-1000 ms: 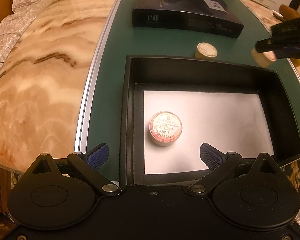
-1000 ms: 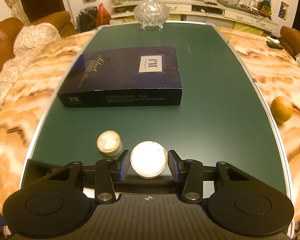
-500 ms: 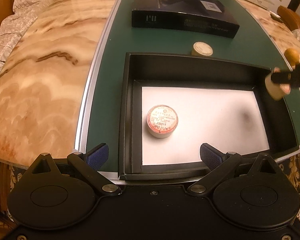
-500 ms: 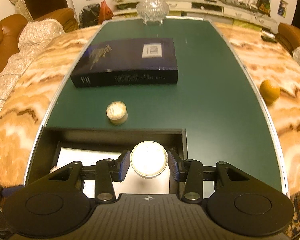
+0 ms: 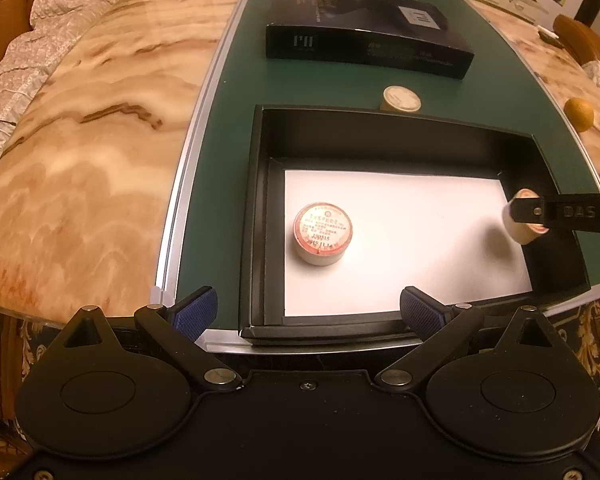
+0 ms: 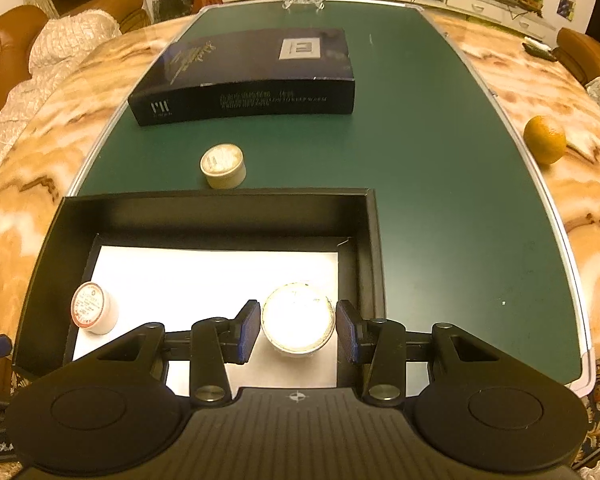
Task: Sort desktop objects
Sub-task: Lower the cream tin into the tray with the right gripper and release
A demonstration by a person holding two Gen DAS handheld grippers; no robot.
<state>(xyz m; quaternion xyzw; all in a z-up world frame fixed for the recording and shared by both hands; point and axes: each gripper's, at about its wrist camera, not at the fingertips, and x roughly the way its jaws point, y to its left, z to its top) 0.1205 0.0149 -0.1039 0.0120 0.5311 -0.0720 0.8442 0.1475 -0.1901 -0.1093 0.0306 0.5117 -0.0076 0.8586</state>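
While the right gripper (image 6: 298,330) clasps a tub (image 6: 298,322), another (image 5: 323,234) reads "190515"; left gripper (image 5: 308,312) gapes.

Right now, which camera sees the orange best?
The right wrist view: the orange sits whole and large on the marble tabletop, beside the green mat. The left wrist view shows it too, but smaller, near the picture's right edge.

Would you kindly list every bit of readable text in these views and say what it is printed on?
"DAS": on the right gripper finger, start of word cut off.
"190515": on the red-rimmed label of the round tin in the black tray; other lines too small.
"TO KEEP WARM": side of the dark box; the rest is blurred.
Block logo on the box end and top: not clearly readable.
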